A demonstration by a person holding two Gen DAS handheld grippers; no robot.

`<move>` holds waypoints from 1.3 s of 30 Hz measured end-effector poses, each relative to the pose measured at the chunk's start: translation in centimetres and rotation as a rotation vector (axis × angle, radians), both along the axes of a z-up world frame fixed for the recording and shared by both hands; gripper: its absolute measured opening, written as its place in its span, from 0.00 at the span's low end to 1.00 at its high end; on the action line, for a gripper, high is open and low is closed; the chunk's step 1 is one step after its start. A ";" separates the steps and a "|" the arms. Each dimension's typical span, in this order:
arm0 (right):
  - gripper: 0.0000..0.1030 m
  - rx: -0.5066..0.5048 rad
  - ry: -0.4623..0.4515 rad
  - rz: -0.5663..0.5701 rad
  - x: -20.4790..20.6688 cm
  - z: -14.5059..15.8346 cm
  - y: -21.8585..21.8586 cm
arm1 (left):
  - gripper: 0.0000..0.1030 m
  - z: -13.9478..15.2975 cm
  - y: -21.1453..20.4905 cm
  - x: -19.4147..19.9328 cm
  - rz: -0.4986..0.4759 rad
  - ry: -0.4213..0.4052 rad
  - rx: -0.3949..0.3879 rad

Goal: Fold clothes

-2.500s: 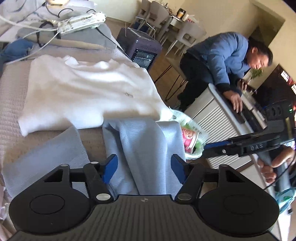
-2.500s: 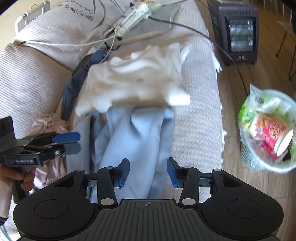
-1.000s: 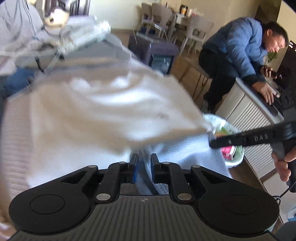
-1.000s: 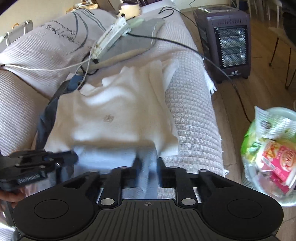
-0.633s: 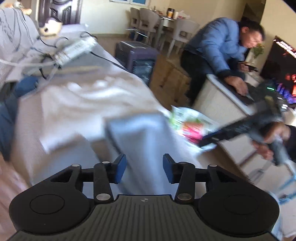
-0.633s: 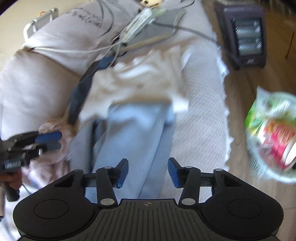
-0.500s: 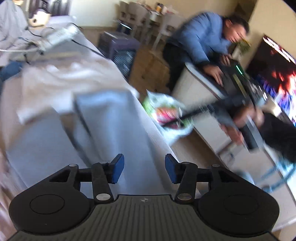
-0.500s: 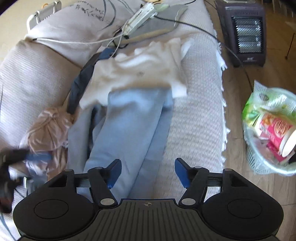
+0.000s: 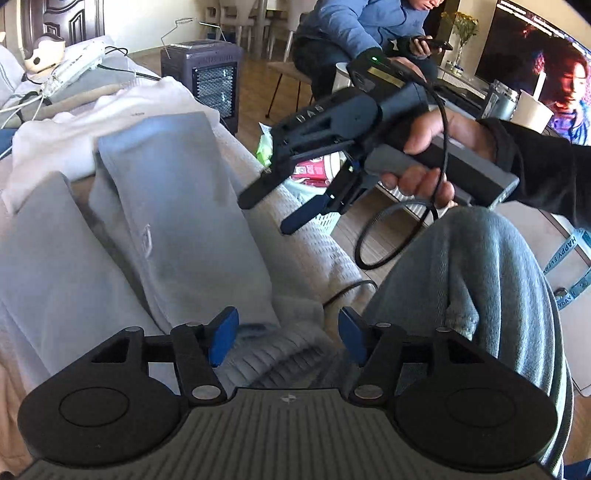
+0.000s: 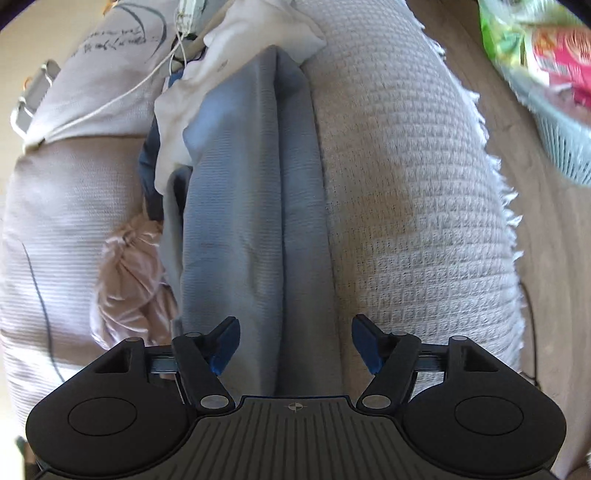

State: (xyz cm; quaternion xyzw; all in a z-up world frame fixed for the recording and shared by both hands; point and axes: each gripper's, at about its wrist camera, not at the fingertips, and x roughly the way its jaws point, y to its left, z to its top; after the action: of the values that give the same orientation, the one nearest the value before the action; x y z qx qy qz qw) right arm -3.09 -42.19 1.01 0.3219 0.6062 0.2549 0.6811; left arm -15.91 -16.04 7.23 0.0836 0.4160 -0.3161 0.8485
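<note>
Both sets of jaws are spreading right now and neither has cloth in its grip. On the left gripper [image 9: 287, 341] the blue pads stand apart over the near end of the blue trousers [image 9: 173, 206], close above the ribbed grey hem, pressing on nothing. On the right gripper [image 10: 295, 345] the pads are wide too, with the trousers [image 10: 255, 206] running straight between them, untouched.

Those trousers lie lengthwise on the sofa [image 10: 413, 206], on its waffle-knit cover, folded along a long crease. Their far end sits on top of the white top [image 9: 110, 122], which is spread flat beyond them. Left of the trousers, a crumpled pink cloth [image 10: 129, 273] sits bunched against the sofa back, and a strip of dark blue fabric peeks out beside the white top.

From the left wrist view the right gripper [image 9: 284, 206] hangs in the air off the sofa's right edge, a hand [image 9: 428, 155] wrapped round its grip, a black cable looping below. A knee in grey trousers [image 9: 476, 280] fills the near right. Beyond, a heater [image 9: 203, 77] stands on the wooden floor, and a person in a blue jacket [image 9: 354, 33] sits far back holding a phone. A pale basket [image 10: 565, 147] of bright packets sits on the floor to the right of the sofa
</note>
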 end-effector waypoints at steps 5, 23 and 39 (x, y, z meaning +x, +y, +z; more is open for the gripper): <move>0.72 0.024 0.016 0.027 0.8 -0.2 1.2 | 0.61 -0.6 0.0 0.9 0.057 0.006 -0.003; 0.35 -0.122 -0.041 0.146 1.5 1.1 4.3 | 0.62 -2.3 -0.8 3.8 0.104 0.130 -0.130; 0.13 -0.024 -0.130 0.214 1.0 5.1 6.2 | 0.63 -1.0 -2.9 5.8 0.315 -0.041 -0.031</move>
State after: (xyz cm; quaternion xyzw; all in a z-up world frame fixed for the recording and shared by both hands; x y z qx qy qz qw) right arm -2.05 -36.01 6.10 0.2301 0.5947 0.3390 0.6917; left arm -10.09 -18.96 6.19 0.0106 0.4017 -0.1837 0.8971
